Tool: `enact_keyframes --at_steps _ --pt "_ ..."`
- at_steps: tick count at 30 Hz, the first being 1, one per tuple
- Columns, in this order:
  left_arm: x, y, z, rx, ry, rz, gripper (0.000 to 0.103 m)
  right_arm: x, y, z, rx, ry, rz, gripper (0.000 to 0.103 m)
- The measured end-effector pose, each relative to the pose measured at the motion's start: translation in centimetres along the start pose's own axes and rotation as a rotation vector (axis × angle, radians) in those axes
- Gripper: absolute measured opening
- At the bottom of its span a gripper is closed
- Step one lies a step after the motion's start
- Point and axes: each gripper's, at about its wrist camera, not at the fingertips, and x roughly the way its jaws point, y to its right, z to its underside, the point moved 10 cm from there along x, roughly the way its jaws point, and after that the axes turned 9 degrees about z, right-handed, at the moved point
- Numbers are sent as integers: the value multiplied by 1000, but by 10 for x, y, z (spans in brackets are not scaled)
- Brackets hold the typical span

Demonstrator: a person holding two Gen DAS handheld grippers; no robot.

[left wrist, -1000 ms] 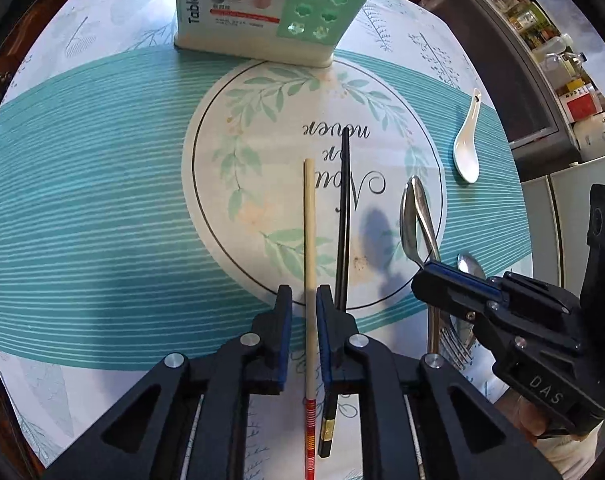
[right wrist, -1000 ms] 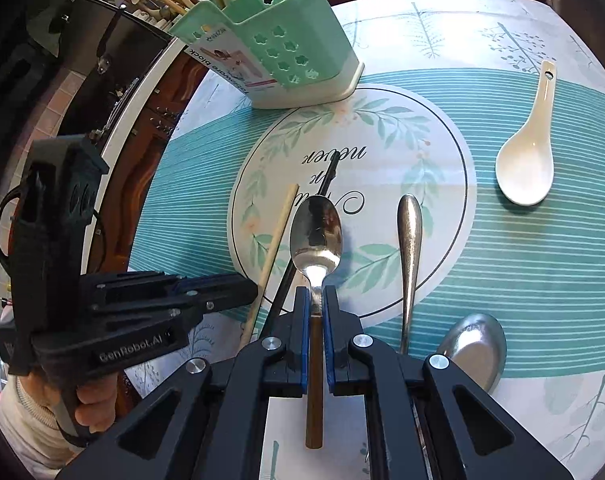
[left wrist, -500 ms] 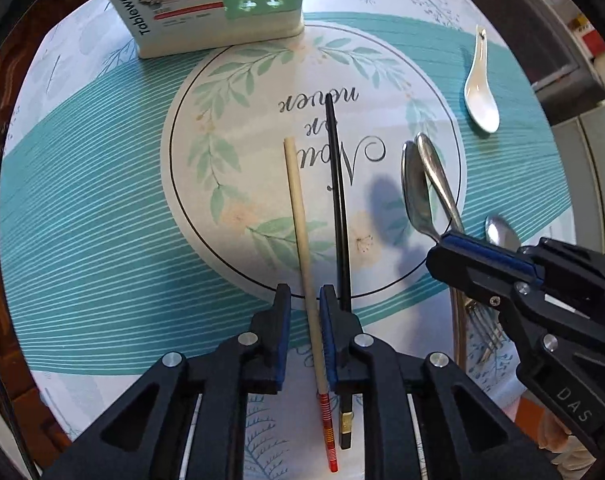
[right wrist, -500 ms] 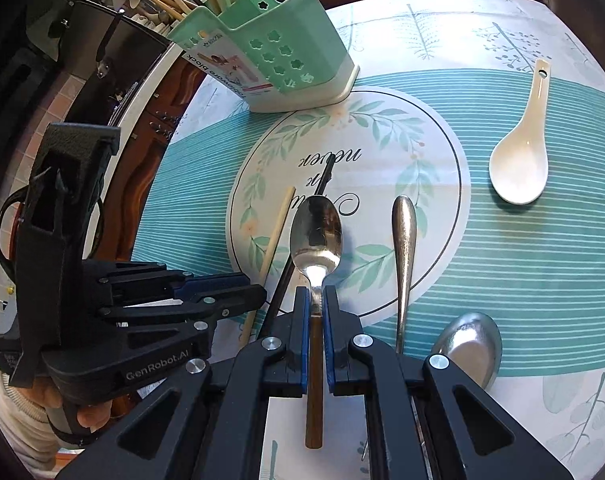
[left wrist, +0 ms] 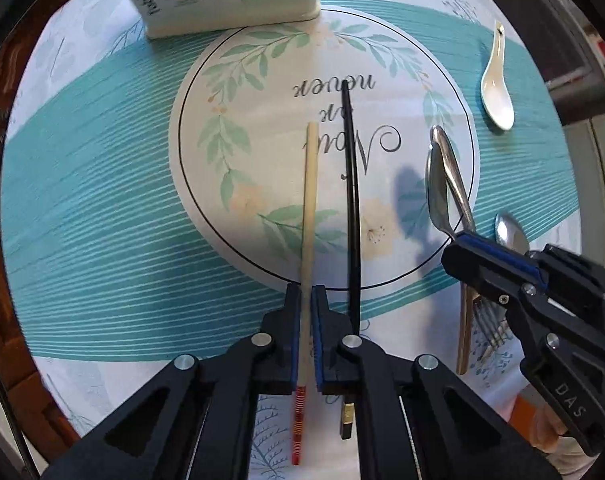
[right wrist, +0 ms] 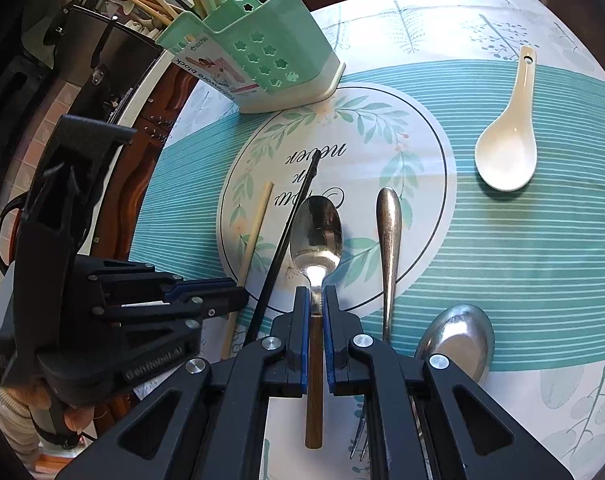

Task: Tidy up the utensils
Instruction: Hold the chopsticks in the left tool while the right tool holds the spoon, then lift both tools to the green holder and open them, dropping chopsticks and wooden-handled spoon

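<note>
The left gripper pinches a pale chopstick, its blue pads pressed against the stick's sides; the red-striped end sticks out behind the jaws and the tip points toward the middle of the table's round print. Just beside it, on the cloth, lies a black chopstick, roughly parallel and apart from it.

The right gripper is clamped on a wood-handled spoon, gripping at the neck where the metal meets the brown handle; the bowl faces up over the printed circle. To its right a second metal spoon lies on the table, with a larger spoon bowl near the table's near edge and fork tines partly hidden under the gripper. A white ceramic spoon rests toward the right edge, well apart from the rest.

The green holder stands at the far edge, with several pale chopsticks already upright in it.
</note>
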Motion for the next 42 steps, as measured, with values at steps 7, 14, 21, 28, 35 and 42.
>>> enact_keyframes --at_steps 7,14,21,28,35,42 --pt "-23 -4 14 23 181 118 3 -7 0 2 5 8 -31 6" --pt "-67 4 23 81 411 106 3 -20 -3 1 25 50 -74 6" --pt "-139 6 3 140 624 81 3 -49 -19 -14 -8 128 -75 6" --pt "-220 9 -21 172 802 66 3 -102 -57 -60 -71 274 -86 6" --pt "-299 9 -62 179 982 25 3 -151 -106 -137 -132 453 -67 6" --pt "-357 -8 -112 140 1218 -36 3 -172 -151 -228 -154 661 -61 6"
